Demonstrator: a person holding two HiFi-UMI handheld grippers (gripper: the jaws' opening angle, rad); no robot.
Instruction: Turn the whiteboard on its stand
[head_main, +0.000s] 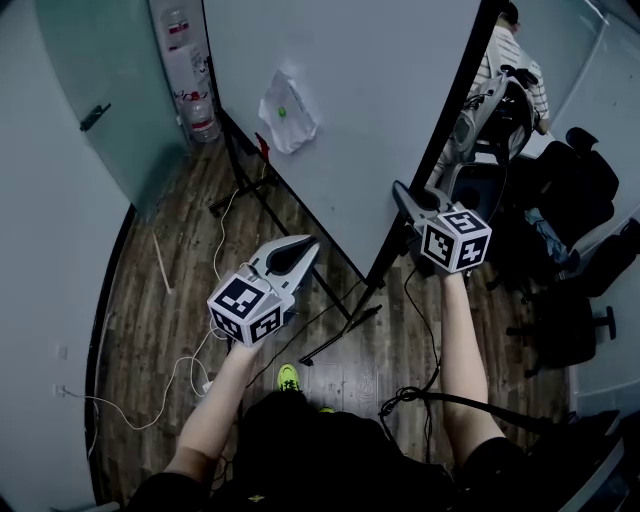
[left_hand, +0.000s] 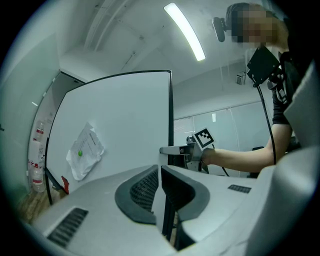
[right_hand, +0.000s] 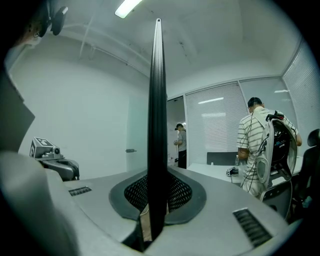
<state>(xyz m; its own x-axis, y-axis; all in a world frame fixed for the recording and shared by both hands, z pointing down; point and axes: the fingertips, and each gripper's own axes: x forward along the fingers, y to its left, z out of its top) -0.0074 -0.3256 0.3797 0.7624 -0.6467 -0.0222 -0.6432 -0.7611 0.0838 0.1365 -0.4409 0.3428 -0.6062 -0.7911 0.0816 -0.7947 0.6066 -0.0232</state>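
Whiteboard (head_main: 340, 100) position, head view: it stands upright on its stand (head_main: 335, 300) on the wood floor, with its white face toward the left gripper (head_main: 308, 243) and its black side frame toward the right gripper (head_main: 405, 195). The right gripper is clamped on that frame. The left gripper hangs just short of the lower edge, apart from it. Loose cables (head_main: 190, 370) lie on the floor near the stand's feet.

Left gripper view: the left gripper (left_hand: 159, 170) has its jaws drawn in to a thin slit, with nothing between them. The whiteboard (left_hand: 120, 120) face is ahead, with a paper sheet (left_hand: 85, 150) fixed to it. The right gripper (left_hand: 172, 149) sits on the far frame.

Right gripper view: the right gripper (right_hand: 157, 187) presses its pads on both sides of the whiteboard (right_hand: 157, 100) frame, which is seen edge-on and centred.

Recommended procedure:
- Swing the gripped edge in a slow arc about the stand's centre.
- Hold the grip square to the frame so that the frame does not slide out.
- If more force is needed, push on the face with the closed left gripper.
- Watch the feet near the cables. A snag could probably tip the board.
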